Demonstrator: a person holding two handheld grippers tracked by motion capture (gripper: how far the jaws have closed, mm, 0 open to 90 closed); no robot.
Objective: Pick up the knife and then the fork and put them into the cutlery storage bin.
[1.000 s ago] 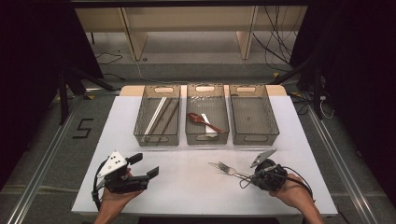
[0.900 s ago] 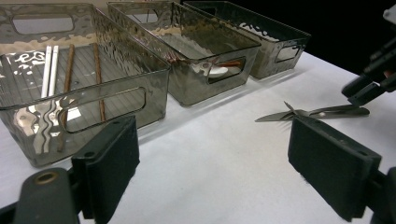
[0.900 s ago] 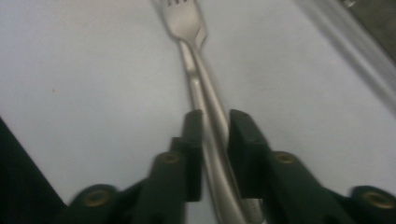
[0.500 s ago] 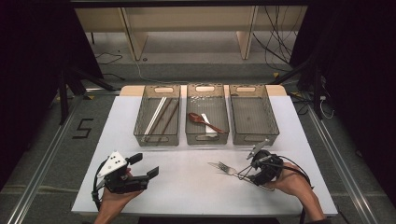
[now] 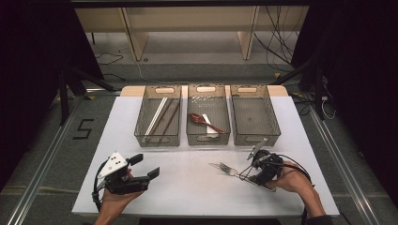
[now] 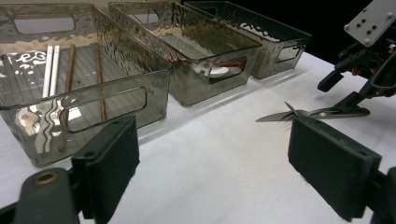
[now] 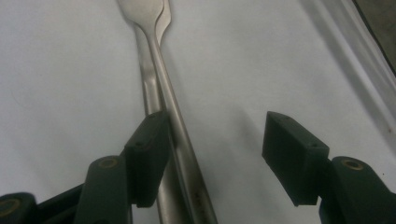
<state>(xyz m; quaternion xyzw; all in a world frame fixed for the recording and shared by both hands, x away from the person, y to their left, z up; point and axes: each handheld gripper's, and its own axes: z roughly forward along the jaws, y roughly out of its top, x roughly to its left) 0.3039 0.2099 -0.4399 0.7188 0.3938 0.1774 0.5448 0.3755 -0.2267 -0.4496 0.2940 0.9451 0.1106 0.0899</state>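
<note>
While the left tool (image 5: 149, 169) is being held still and wide apart above the near left part of the desk (image 5: 187, 192), with nothing between its jaws, the right tool (image 5: 248, 172) is being kept low over the fork (image 5: 224, 168) at the near right. Its jaws have just been opening: a second ago they were nearly closed, and now they are being held fairly wide. The fork is lying flat on the desk, tines pointing left, its handle (image 7: 180, 140) passing between the jaws and touching one pad (image 7: 150, 154); it is not being clamped. Compared with the earlier frame, the right hand (image 5: 293, 179) is seen shifted slightly leftward.
</note>
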